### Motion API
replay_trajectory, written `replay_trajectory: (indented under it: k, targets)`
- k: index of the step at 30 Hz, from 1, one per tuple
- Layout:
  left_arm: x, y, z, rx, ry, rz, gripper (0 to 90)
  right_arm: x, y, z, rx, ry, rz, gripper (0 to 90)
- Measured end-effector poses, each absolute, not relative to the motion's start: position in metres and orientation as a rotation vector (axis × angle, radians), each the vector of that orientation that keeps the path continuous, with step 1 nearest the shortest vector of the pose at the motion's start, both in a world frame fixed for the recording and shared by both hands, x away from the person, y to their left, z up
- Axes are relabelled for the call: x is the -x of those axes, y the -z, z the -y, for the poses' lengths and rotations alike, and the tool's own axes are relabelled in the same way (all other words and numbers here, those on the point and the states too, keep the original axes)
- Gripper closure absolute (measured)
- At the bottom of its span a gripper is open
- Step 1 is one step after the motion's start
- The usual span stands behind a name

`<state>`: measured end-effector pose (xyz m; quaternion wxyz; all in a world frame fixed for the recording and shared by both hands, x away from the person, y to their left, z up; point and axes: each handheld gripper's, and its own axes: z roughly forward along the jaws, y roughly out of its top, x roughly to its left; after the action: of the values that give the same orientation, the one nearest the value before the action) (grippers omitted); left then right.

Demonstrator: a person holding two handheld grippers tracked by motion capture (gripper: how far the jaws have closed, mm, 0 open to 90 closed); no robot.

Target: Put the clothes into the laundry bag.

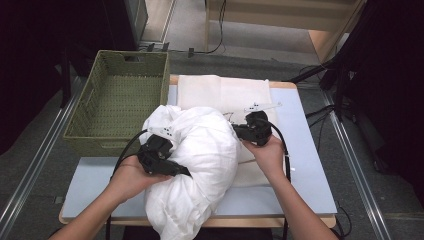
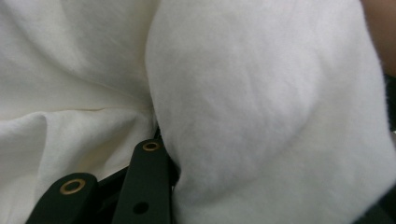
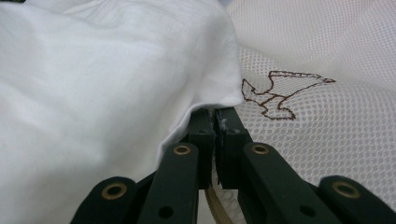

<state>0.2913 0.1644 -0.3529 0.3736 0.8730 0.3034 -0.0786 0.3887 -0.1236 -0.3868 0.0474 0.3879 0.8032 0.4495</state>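
The white bundle of cloth (image 1: 195, 165) sits on the near half of the table (image 1: 305, 150), bulging over the near edge, its far side lying on a mesh bag (image 1: 220, 92) spread flat across the table's middle. In your right gripper view that bag (image 3: 327, 56) shows a fine net weave with a small brown stitched figure (image 3: 280, 95) just beside the bundle's hem (image 3: 116, 93).

Your right gripper (image 1: 240, 131) comes in from the bundle's right side. Its jaws stand pressed together, with a thin strip of mesh caught in the seam between them; the white cloth's edge drapes over the jaw tips (image 3: 215, 116), and whether it is pinched too you cannot tell from this angle.

Your left gripper (image 1: 182, 172) is pushed into the bundle's left flank. In your left gripper view one black jaw (image 2: 147, 186) shows, with a fat fold of white cloth (image 2: 261, 116) lying against its inner side; the other jaw is buried, so whether the claw grips or merely rests there cannot be told.

A green woven basket (image 1: 120, 65) stands at the table's far left corner, just beside the bundle.
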Motion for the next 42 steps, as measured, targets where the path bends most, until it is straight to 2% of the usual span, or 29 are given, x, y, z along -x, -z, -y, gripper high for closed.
replay_trajectory:
  k: [11,20,22,29,35,42]
  targets:
    - [-0.280,0.362,-0.137,-2.250,0.379,-0.675,63.7,-0.389,0.385,0.126,-1.188,-1.388,-2.434,88.2]
    - [-0.304,0.367,-0.153,-2.213,0.247,-0.839,63.4,-0.386,0.380,0.126,-1.174,-1.405,-2.433,88.7]
    - [-0.313,0.363,-0.153,-2.212,0.181,-0.857,63.4,-0.382,0.375,0.123,-1.151,-1.428,-2.430,88.8]
    - [-0.327,0.358,-0.141,-2.222,0.087,-0.864,63.6,-0.378,0.372,0.122,-1.137,-1.422,-2.435,89.1]
    - [-0.340,0.379,-0.115,-2.275,0.051,-0.879,63.6,-0.374,0.367,0.123,-1.132,-1.439,-2.435,89.2]
    - [-0.352,0.395,-0.101,-2.298,0.064,-0.888,63.2,-0.363,0.352,0.121,-1.087,-1.480,-2.423,89.2]
